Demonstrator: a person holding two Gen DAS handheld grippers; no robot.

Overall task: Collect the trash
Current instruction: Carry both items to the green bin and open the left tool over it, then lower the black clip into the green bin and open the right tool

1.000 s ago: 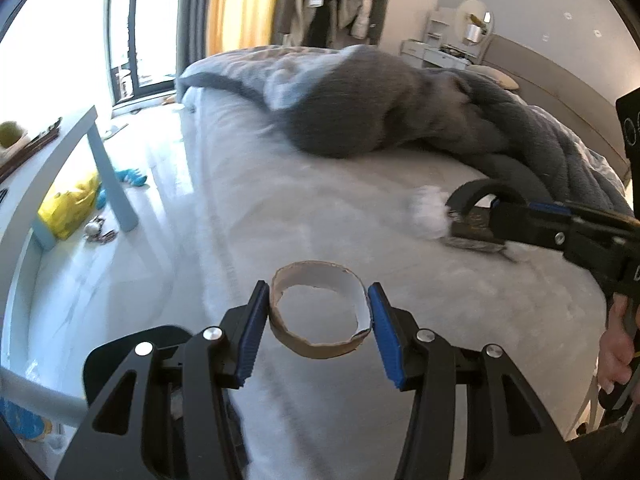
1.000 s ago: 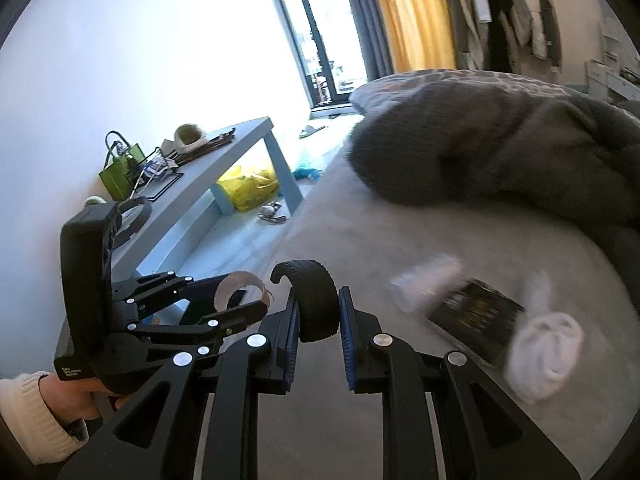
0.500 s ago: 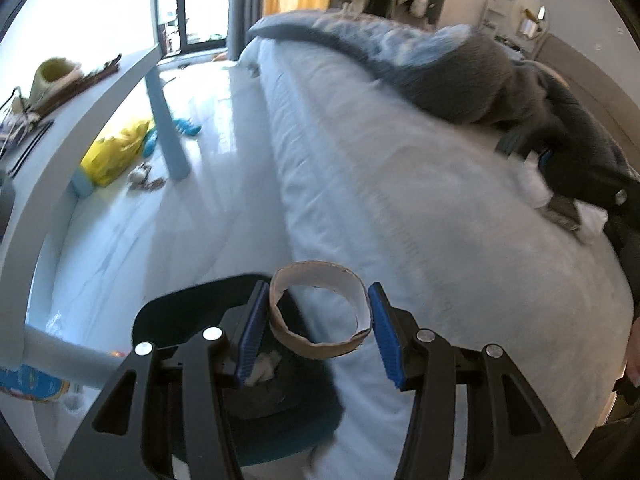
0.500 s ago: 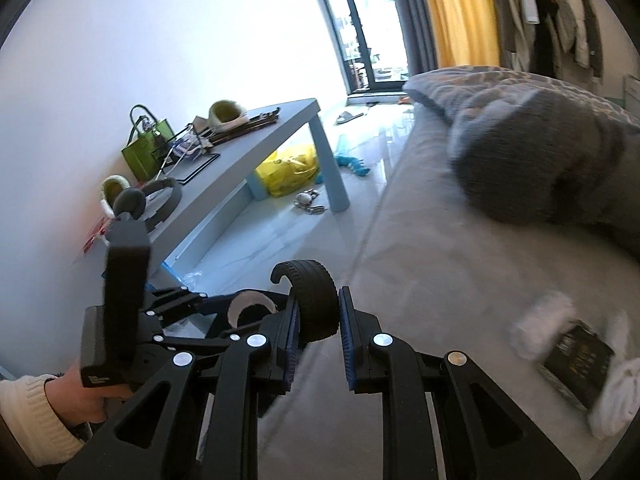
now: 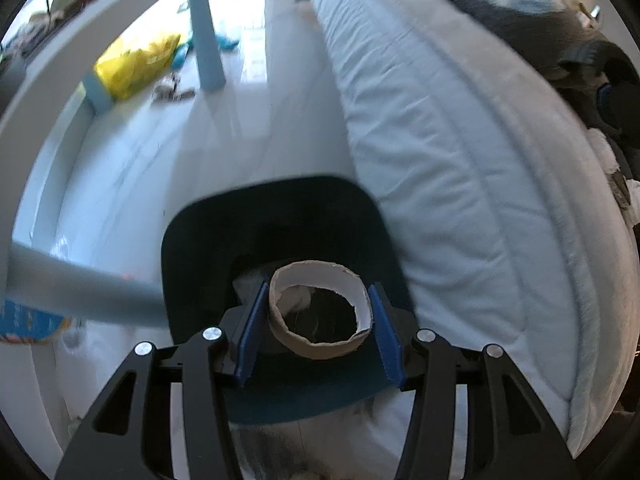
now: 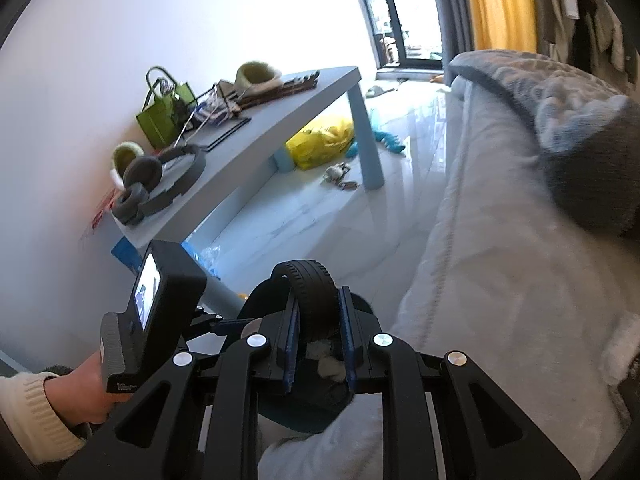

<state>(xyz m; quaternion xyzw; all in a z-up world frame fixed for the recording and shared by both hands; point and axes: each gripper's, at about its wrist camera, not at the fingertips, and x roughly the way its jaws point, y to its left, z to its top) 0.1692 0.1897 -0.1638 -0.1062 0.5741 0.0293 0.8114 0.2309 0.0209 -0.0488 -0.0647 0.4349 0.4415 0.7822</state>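
Trash here is two pieces, each carried in one tool above a dark bin (image 5: 276, 216) that stands on the pale floor (image 5: 280, 92) just beside the bed (image 5: 460, 160). The cardboard ring (image 5: 318, 316), torn along its upper edge, sits between the blue pads (image 5: 249, 328) of the left tool (image 5: 318, 330), which pinches it from both sides with its opening facing the camera. This tool points steeply down, so the ring hangs right over the mouth of the bin, where white crumpled paper (image 5: 296, 298) shows through the ring's hole.

The right tool (image 6: 318, 344) is pressed together on a small black rubber tyre (image 6: 310, 292), gripped across its tread with the upper half standing clear above the pads. It tilts down less steeply than the other, and beyond its tips the rim of the bin and some white scraps inside can be made out. To its left, the person's left hand (image 6: 86, 390), in a cream knitted sleeve (image 6: 30, 416), wraps around the black handle of the left tool, whose small screen (image 6: 146, 298) faces this camera.

A blue worktop (image 6: 280, 120) runs along the white wall, carrying a pair of grey headphones (image 6: 160, 184) and a green bag (image 6: 164, 114). A yellow bag (image 6: 322, 140) lies on the floor beneath it. A grey blanket (image 6: 580, 120) is heaped on the bed.
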